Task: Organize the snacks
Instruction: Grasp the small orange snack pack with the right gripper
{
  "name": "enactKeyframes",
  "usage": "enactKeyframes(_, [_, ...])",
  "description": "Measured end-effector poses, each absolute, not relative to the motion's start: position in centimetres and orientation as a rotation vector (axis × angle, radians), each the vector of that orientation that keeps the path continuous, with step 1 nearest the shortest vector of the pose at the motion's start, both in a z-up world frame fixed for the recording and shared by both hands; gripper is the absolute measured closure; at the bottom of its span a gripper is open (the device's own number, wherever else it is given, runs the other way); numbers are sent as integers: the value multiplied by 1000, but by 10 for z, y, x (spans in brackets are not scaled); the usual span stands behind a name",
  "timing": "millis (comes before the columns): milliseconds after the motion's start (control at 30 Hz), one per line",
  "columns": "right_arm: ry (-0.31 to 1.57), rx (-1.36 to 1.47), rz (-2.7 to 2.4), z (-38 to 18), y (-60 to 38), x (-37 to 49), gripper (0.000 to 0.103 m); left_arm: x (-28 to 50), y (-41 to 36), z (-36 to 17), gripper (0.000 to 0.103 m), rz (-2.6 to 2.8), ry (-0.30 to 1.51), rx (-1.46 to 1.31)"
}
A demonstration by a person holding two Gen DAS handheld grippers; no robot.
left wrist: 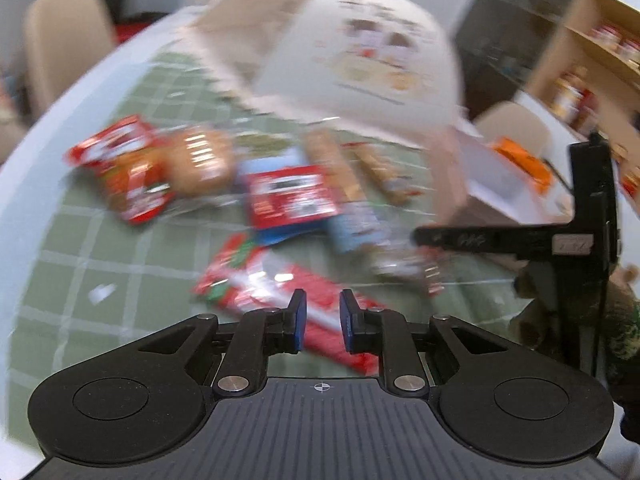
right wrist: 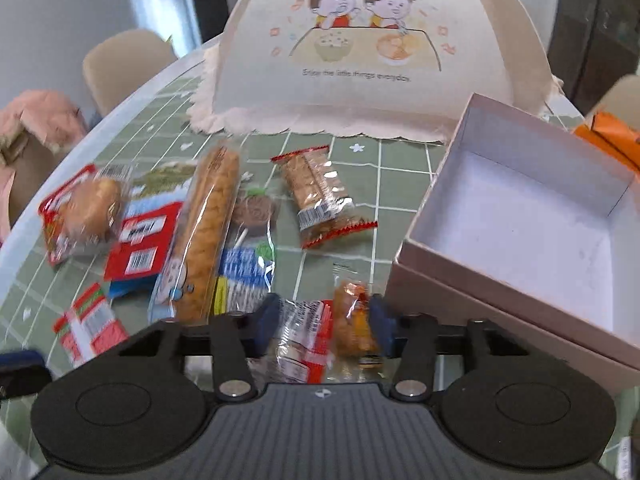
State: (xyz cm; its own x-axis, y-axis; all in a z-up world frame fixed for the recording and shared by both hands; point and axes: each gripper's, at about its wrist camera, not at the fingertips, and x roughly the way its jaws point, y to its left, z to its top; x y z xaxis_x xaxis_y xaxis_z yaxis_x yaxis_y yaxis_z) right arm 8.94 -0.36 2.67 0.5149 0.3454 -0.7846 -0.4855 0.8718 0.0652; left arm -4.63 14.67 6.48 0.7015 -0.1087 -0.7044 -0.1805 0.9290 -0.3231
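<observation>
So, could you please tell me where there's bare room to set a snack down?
The open pale pink cardboard box is empty inside. Bare green checked tablecloth lies between it and the clear wrapped cracker packet. The packets left of the long biscuit-stick bag are crowded.

A: Where is there room?
B: The pink box [right wrist: 532, 216] at right stands open, and bare green tablecloth [right wrist: 384, 184] lies left of it.
A: Obstacles?
B: Snack packets [right wrist: 208, 232] crowd the left; the food cover [right wrist: 360, 48] blocks the top.
</observation>
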Motion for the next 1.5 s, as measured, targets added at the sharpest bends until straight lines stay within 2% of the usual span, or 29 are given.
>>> enactKeyframes(67, [957, -135, 521, 27, -21, 79, 83, -29, 134, 70, 83, -43, 794, -346])
enactKeyframes(167, [1008, -128, 493, 20, -50, 55, 84, 6, 111, 72, 82, -163, 783, -236])
enactKeyframes(400, [972, -160, 407, 29, -92, 8, 84, 70, 97, 45, 83, -113, 865, -88])
enactKeyframes(433, [949, -171, 403, 33, -93, 5, 79, 72, 99, 41, 83, -130, 884, -99])
enactKeyframes(533, [890, -198, 412, 42, -83, 13, 54, 55, 96, 40, 83, -166, 914, -109])
enactKeyframes(567, [874, -202, 421, 44, -77, 19, 51, 47, 95, 41, 83, -183, 919, -105])
enactKeyframes(733, [855, -214, 507, 43, -41, 57, 51, -5, 102, 58, 83, -130, 893, -119])
enactKeyframes(833, [874, -183, 532, 36, -22, 79, 51, -25, 119, 71, 83, -83, 902, -269])
enactKeyframes(900, [903, -173, 544, 28, -9, 91, 59, -32, 129, 69, 83, -85, 927, -397])
enactKeyframes(933, [919, -178, 546, 24, -2, 94, 75, -34, 131, 66, 83, -81, 938, -444])
enactKeyframes(967, [927, -186, 543, 21, 2, 91, 78, -35, 131, 62, 83, -75, 943, -471])
enactKeyframes(1200, [963, -192, 578, 22, -22, 29, 80, -5, 114, 39, 81, -41, 970, -509])
enactKeyframes(1367, [953, -214, 476, 21, -55, -4, 80, 30, 79, 35, 81, -109, 951, -306])
enactKeyframes(1433, [923, -252, 403, 21, -69, -11, 77, 34, 62, 39, 80, -104, 931, -142])
enactKeyframes(1500, [919, -252, 352, 20, -82, -12, 61, 25, 52, 49, 80, -102, 895, -58])
